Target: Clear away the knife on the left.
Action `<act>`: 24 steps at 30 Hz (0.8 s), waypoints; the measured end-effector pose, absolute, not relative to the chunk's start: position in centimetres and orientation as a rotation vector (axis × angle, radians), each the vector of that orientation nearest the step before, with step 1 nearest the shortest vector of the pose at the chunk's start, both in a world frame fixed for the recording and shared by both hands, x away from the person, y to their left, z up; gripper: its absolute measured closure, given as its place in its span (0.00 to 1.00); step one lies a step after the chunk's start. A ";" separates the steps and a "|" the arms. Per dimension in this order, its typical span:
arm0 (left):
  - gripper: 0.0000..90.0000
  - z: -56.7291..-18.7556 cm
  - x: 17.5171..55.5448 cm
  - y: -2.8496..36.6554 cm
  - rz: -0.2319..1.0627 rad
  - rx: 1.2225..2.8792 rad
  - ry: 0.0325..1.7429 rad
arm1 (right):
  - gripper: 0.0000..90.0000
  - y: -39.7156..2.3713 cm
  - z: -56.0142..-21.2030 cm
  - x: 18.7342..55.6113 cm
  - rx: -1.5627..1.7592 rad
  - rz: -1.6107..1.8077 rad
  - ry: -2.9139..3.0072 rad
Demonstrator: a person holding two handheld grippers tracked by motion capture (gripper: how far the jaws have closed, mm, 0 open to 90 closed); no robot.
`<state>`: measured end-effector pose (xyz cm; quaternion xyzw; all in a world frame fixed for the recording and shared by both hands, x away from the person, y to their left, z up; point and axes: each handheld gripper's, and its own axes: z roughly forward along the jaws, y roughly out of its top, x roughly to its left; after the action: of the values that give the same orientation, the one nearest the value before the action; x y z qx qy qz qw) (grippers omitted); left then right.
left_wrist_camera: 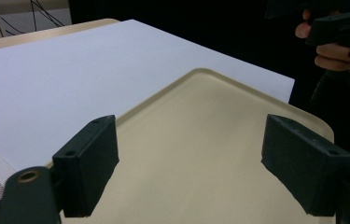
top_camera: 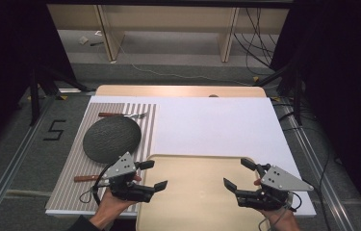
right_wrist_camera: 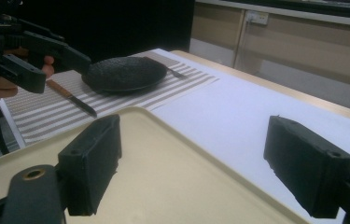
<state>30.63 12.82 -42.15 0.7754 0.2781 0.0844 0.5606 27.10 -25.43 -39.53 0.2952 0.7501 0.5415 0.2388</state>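
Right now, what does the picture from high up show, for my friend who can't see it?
Two hands hold open black tongs, the left tongs and right tongs, over a bare beige tray on a white table. To the left, a striped mat carries a dark round plate, with a knife near it and a fork behind.

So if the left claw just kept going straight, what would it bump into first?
Probably the beige tray: the open left claw points low across it, with nothing on it. Past that comes the white board.
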 end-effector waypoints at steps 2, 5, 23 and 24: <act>0.20 -42.1 30.8 12.7 0.202 1.857 0.650 | 0.22 -25.4 -39.5 27.1 0.807 1.483 2.054; 0.20 -42.0 31.2 12.8 0.215 1.929 0.640 | 0.22 -25.4 -39.5 27.1 0.807 1.483 2.054; 0.20 -42.3 33.5 13.6 0.227 2.221 0.680 | 0.22 -25.4 -39.5 27.1 0.808 1.482 2.055; 0.20 -42.2 33.7 14.0 0.241 2.226 0.699 | 0.22 -25.4 -39.5 27.1 0.807 1.482 2.056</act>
<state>33.71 13.97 -42.23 0.8747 0.2748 0.0945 0.3878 27.08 -25.43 -39.52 0.2947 0.7506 0.5410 0.2387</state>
